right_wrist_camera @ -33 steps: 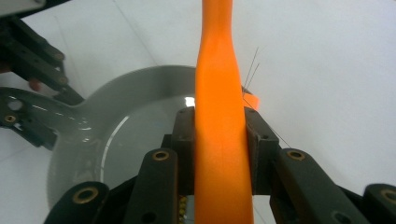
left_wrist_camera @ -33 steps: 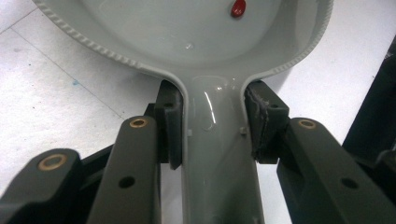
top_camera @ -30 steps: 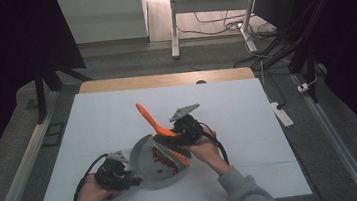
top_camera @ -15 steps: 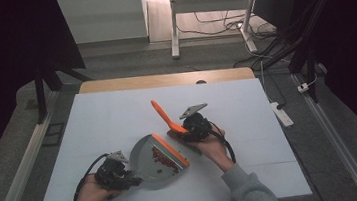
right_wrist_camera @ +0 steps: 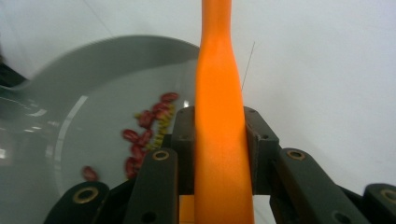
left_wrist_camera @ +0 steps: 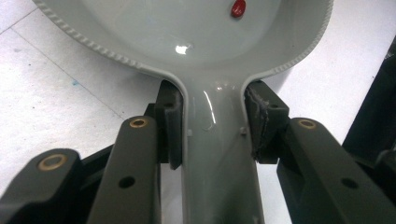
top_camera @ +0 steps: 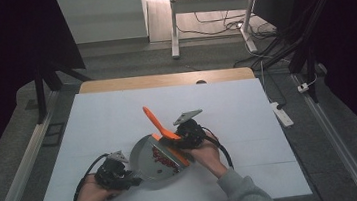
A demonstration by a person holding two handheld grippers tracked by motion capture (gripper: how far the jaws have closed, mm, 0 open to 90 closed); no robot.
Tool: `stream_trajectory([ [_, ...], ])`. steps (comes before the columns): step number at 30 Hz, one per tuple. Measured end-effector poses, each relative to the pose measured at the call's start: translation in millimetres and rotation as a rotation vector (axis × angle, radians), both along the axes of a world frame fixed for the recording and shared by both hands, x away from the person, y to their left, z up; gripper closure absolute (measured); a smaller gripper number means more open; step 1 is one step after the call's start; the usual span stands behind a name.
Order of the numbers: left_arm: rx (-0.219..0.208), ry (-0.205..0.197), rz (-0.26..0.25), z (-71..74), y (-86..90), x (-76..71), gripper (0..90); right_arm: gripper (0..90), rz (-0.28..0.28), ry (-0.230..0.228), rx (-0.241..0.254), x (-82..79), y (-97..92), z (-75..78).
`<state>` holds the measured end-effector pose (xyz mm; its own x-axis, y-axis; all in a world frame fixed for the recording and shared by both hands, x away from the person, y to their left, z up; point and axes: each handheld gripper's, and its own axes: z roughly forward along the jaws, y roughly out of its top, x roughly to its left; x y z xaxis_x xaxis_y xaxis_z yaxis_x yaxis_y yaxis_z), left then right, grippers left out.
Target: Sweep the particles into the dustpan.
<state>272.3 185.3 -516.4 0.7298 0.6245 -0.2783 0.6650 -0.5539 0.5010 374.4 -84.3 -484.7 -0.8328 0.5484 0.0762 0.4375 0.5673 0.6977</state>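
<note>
White table (top_camera: 118, 117) carries a grey dustpan (top_camera: 147, 156) near its front edge. At the dustpan's handle, the left gripper (top_camera: 124, 175) clamps it; over its right rim, the right gripper (top_camera: 180, 138) clamps an orange brush (top_camera: 156, 123), with red beans (top_camera: 162, 157) inside.

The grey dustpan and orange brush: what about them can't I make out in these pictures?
- Brush bristles: in the right gripper view the hand-held gripper's jaws and the handle cover them.
- Dustpan front lip: cut off by the top edge of the left gripper view.
- Red and yellowish bits in the pan: too small and blurred to identify.
</note>
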Motion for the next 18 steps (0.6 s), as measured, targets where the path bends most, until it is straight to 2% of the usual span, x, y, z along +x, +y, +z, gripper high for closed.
stream_trajectory([
  [6,-0.002,-0.001,0.001,-0.2,-0.1,0.0,61.4,70.8,0.04,0.047,0.091,-8.4,7.0,2.5],
  [10,-0.002,0.0,0.001,-0.2,0.0,0.0,61.4,70.8,0.056,0.025,0.137,-12.0,6.7,13.3],
  [14,-0.002,-0.002,0.001,-0.3,0.0,0.0,61.4,70.8,0.034,-0.037,0.136,-11.6,-2.1,26.0],
  [18,-0.004,-0.009,0.006,-0.7,-0.5,0.1,61.4,70.8,0.01,-0.042,0.149,-9.1,-11.6,31.1],
])
